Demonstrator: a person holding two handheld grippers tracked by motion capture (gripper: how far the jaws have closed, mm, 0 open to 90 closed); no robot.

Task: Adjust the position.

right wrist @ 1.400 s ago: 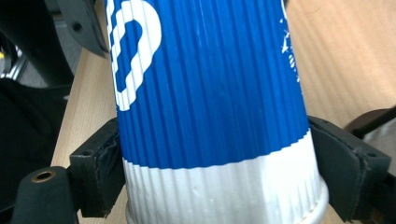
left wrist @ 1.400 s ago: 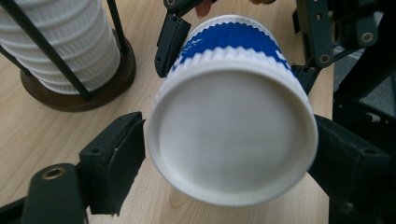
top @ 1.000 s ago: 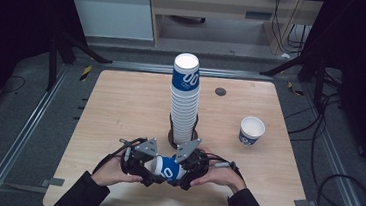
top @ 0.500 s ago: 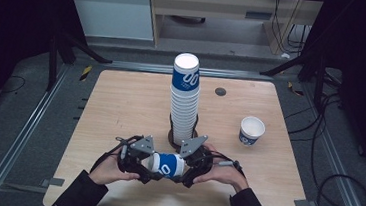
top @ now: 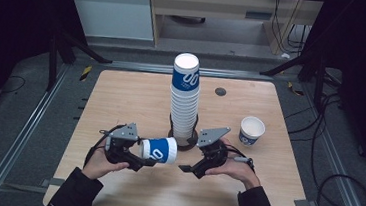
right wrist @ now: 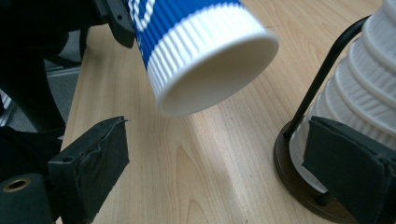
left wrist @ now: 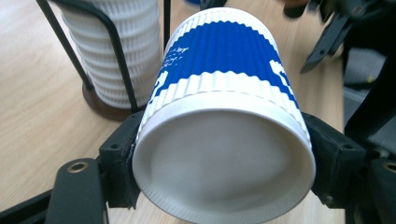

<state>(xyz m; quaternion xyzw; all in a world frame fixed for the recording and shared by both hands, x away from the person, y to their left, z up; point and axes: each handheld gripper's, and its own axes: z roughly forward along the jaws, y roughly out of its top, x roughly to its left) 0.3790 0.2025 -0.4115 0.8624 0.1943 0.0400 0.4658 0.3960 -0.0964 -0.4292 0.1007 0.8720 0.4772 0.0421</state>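
Black jaws of the left gripper [top: 138, 155] clamp a blue-and-white ribbed paper cup [top: 159, 150] at its base end; the cup lies sideways just left of the cup stack [top: 184, 100], mouth towards it. Right of the stack's foot, the right gripper [top: 188, 170] has just been opening; its jaws stand wide apart with nothing between them.

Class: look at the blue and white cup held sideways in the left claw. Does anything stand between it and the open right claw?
Nothing visible does. The cup lies in the left claw, and only bare table separates its mouth from the right claw.
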